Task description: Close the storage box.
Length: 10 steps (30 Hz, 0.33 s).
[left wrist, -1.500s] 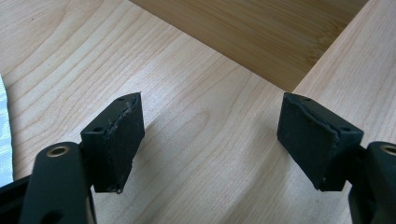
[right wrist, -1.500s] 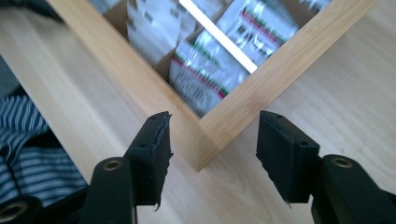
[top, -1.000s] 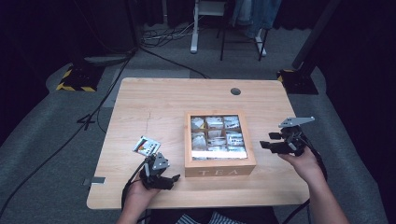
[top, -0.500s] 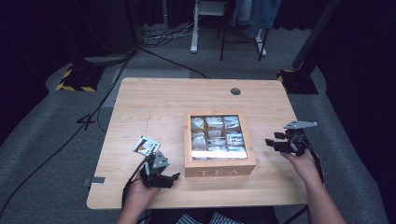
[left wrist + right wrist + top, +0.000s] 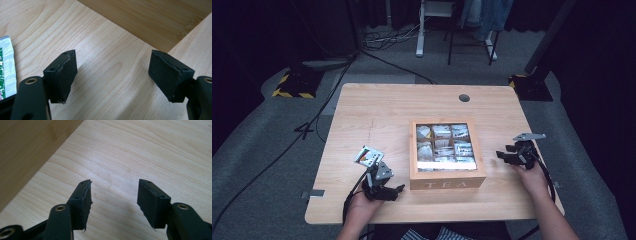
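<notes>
With the wooden tea box point(image 5: 447, 155) at frame centre and a loose tea packet point(image 5: 369, 156) lower left, both the left gripper point(image 5: 397, 190) and right gripper point(image 5: 502, 155) sit spread and empty, so the left likely must next pinch that packet.

High view sits up above the person's side of the table point(image 5: 377, 105), looking forward and down, far enough back to catch the whole top plus the floor behind. Both gripper views ride low and super close, looking out along their own black jaws at bare wood. All three share the tea box point(image 5: 447, 179): its side wall point(image 5: 150, 22) shows top right in the left gripper view and its wall point(image 5: 27, 152) fills the left of the right gripper view
</notes>
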Available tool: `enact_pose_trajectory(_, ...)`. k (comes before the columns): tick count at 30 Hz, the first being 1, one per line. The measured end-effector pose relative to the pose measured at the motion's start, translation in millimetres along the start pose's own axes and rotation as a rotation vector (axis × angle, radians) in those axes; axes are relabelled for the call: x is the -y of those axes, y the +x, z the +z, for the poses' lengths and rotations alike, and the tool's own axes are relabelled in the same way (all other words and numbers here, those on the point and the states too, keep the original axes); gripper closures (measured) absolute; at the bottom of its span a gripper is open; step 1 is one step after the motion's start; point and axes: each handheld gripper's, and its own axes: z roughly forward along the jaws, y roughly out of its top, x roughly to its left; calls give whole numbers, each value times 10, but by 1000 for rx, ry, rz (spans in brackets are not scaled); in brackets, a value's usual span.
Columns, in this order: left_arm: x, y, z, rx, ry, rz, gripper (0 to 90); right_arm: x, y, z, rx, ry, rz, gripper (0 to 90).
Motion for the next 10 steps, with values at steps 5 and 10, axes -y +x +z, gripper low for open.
enact_pose_trajectory(5,0,-1,0,0,0,0,237,132,-7,142,-11,-47,0,312)
enact_pose_trajectory(10,3,-2,-2,2,2,2,236,148,30,191,-10,-69,-20,195)
